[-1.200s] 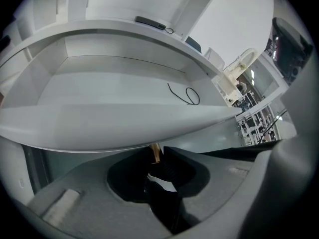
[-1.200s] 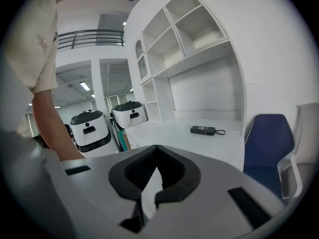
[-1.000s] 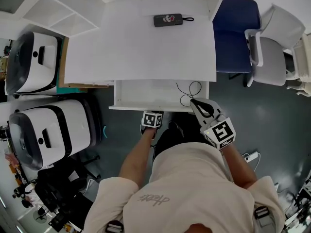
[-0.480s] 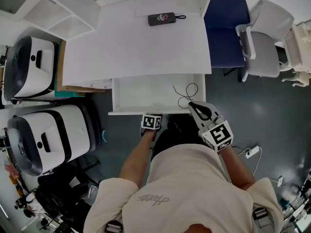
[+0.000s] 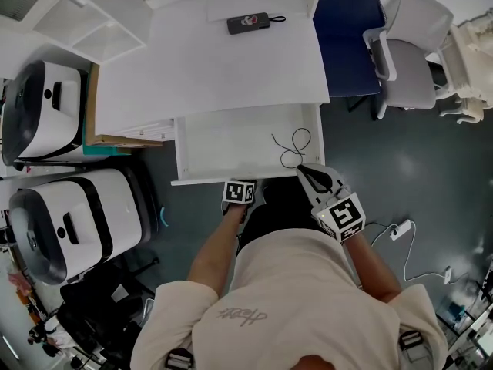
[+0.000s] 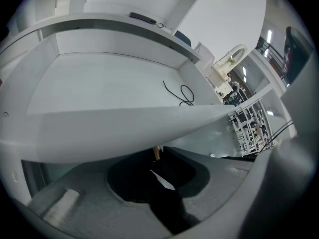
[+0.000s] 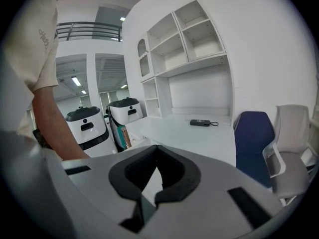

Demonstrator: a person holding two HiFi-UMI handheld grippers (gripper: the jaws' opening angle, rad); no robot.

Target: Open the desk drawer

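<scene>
- My left claw is pinching shut on the drawer front's bottom lip, as far as I can tell.
- The right claw is hanging closed and empty by the drawer's right corner.
- The drawer is sticking well out from under the desk.
- I'm worrying that more pulling yanks it off its runners, or that thin lip slips free.

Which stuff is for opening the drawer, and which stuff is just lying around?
For the job: drawer; left hand-held gripper, shut on its front edge.

Just lying about: cord in the drawer; black gadget on the desk; blue chair; right hand-held gripper, shut and empty.
</scene>
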